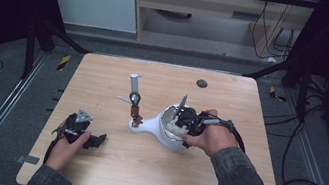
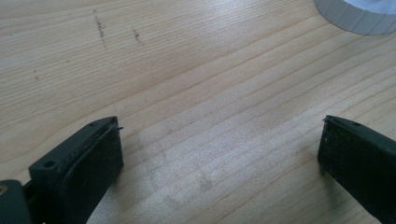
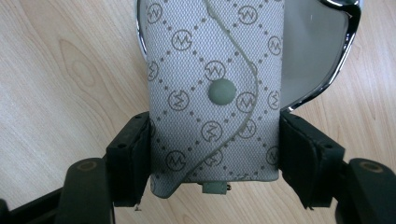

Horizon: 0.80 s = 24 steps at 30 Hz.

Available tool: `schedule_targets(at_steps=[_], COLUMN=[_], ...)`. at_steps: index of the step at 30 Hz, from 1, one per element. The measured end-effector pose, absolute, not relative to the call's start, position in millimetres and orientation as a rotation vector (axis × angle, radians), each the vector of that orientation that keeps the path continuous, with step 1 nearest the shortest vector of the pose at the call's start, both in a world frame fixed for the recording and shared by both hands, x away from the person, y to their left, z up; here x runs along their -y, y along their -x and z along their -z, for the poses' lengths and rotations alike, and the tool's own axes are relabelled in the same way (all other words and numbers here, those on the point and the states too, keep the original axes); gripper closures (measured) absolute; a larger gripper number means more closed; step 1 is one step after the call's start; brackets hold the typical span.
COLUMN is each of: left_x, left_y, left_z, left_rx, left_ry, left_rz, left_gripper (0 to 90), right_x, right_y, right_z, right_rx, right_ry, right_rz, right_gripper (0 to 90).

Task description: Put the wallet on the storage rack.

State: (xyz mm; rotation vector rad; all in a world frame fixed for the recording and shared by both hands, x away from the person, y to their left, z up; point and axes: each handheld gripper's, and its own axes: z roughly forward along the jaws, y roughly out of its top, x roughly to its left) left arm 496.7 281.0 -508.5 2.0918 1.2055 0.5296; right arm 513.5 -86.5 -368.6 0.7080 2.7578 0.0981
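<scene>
Pale wood grain runs across the table, with dark floor and cables around it. At the table's four o'clock, the right gripper clamps a grey patterned pouch by both side edges, holding it over the chrome-rimmed opening of a white bowl-shaped holder, probably so the pouch can drop in straight. The left gripper rests at eight o'clock, jaws wide with nothing between them, apparently kept clear. A small keyring lies near the centre.
</scene>
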Motion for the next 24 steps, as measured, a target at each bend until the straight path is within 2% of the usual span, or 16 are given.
schedule_targets(at_steps=[24], left_x=[-280], left_y=[-497], left_z=[509], left_rx=[-1.203], left_ry=[-2.092], left_rz=[-0.527], left_gripper=[0.0], right_x=[80], right_y=[-534], right_z=[374], right_rx=[-2.753], right_ry=[-0.736], right_rz=[-0.053], right_gripper=[31.8])
